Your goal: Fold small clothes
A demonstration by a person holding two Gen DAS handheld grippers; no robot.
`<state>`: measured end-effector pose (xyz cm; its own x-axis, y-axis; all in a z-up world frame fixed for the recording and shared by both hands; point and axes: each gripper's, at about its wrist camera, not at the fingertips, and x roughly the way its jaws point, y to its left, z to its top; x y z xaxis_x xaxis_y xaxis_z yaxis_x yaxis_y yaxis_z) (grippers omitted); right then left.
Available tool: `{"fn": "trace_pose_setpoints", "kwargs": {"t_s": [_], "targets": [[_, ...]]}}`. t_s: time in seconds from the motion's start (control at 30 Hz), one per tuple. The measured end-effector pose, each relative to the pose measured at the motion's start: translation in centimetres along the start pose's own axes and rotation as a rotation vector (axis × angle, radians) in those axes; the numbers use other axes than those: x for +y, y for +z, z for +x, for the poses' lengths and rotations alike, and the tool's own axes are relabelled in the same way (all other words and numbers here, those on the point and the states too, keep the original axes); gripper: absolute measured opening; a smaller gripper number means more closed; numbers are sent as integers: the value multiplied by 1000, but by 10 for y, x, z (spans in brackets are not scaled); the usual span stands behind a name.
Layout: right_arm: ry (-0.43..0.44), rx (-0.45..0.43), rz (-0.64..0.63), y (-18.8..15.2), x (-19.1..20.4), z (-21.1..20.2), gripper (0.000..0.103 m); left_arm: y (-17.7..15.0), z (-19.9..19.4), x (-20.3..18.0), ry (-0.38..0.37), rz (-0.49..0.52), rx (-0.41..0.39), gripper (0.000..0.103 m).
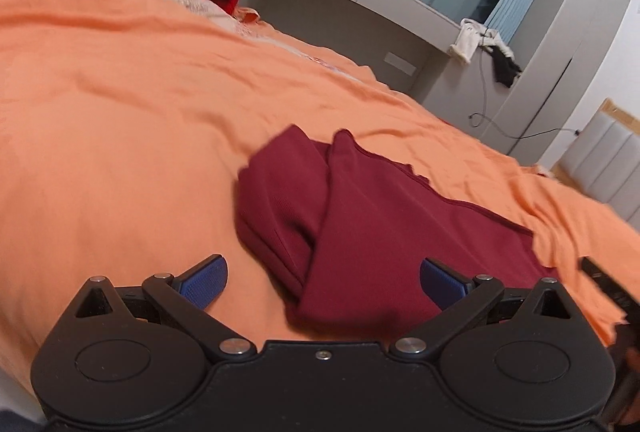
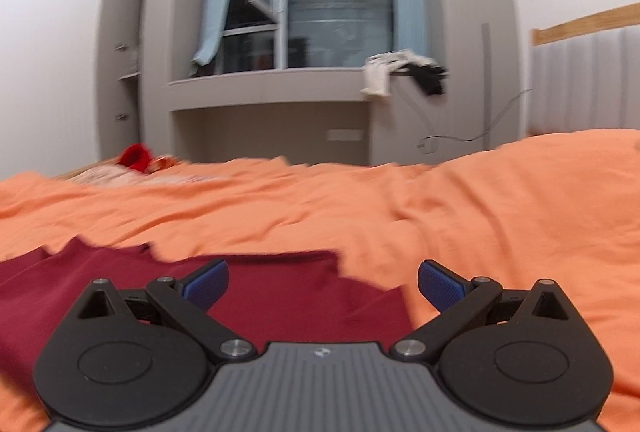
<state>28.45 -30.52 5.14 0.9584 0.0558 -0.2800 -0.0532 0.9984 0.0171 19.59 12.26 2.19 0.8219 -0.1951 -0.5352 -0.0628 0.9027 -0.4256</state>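
Observation:
A dark red garment (image 1: 360, 224) lies on the orange bed cover (image 1: 120, 112), with one part folded over at its left side. My left gripper (image 1: 323, 282) is open and empty, its blue pads (image 1: 204, 282) spread just above the garment's near edge. In the right wrist view the same garment (image 2: 280, 296) lies flat at lower left. My right gripper (image 2: 323, 282) is open and empty above the garment's right edge. The tip of the right gripper shows at the right edge of the left wrist view (image 1: 608, 284).
The orange cover (image 2: 480, 212) spans the whole bed. A red item (image 2: 134, 156) and pale cloth lie at the far end. A grey window ledge (image 2: 272, 80) carries white and black clothes (image 2: 404, 70). A padded headboard (image 2: 584, 80) stands at right.

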Motion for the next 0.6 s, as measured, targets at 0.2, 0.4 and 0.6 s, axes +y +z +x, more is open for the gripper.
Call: {"fn": "trace_pose_setpoints", "kwargs": {"t_s": [0.2,0.4,0.6], "targets": [[68,14,-86,-8,36,-3,103,-9,-2,0,-50,-9,15,102],[116,34,-103,-14,54,-5,103,-11,6,2,-168,-105,88,102],[162,65,-127,-22,73,-4,103,-19,17,-5,-213,-122,145,102]]}}
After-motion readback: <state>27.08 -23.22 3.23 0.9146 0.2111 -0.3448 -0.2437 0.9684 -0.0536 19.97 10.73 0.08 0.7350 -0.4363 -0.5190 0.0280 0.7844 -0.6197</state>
